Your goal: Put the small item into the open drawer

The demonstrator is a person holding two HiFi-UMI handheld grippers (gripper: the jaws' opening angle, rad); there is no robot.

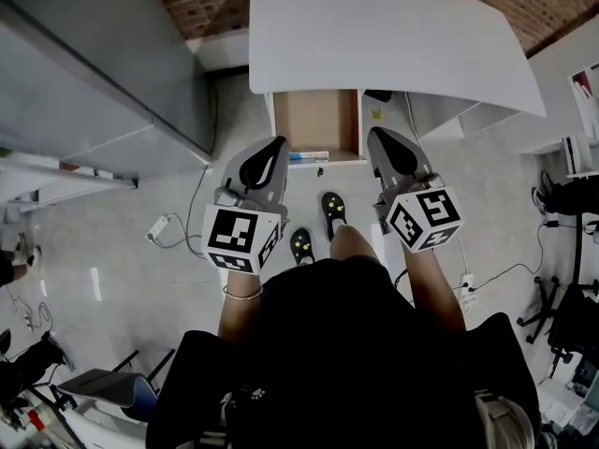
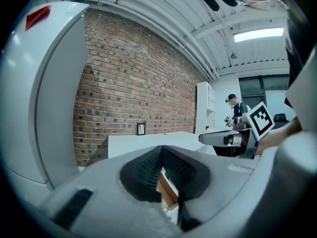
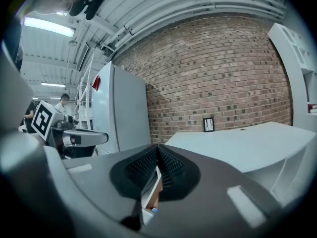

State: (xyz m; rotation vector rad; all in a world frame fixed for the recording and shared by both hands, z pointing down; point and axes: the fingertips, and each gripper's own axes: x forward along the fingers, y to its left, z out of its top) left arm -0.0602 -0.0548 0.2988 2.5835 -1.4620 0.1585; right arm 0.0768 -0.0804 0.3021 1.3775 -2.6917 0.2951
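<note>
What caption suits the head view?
Left gripper and right gripper, both shut, hover before the open drawer under a white desk.

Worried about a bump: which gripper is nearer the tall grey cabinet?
Left. The left gripper is beside the cabinet; the right gripper is farther off, across the open drawer.

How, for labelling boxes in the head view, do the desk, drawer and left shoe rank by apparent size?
Largest to smallest:
1. desk
2. drawer
3. left shoe
The gaps are clear, though the desk stands nearer the camera than the floor.
</note>
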